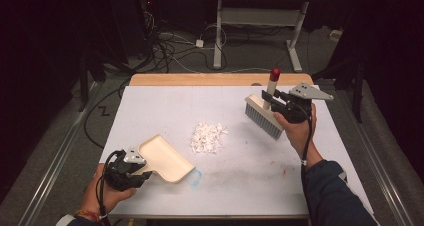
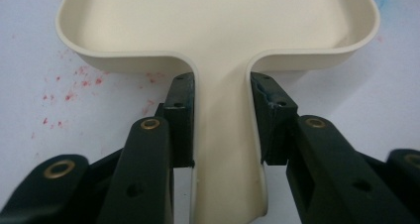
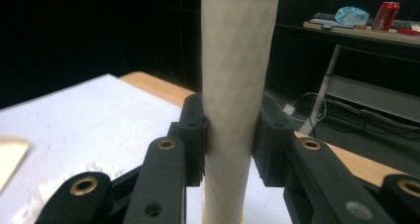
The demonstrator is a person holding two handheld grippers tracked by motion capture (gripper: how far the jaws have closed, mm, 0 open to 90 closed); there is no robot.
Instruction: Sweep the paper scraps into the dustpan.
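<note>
Dustpan [image 1: 165,158] and brush [image 1: 264,117] flank a pile of white scraps [image 1: 208,137] at the middle of a white table [image 1: 165,101]. Cream-coloured, the dustpan lies flat just left of the pile, its handle clamped between the left gripper's [image 2: 221,120] closed jaws. Right of the pile, the brush hangs above the table, bristles down, its pale handle pinched by the right gripper's [image 3: 231,130] shut jaws.

One dustpan [image 1: 165,158], one brush [image 1: 264,117], one scrap pile [image 1: 208,137] (white).
</note>
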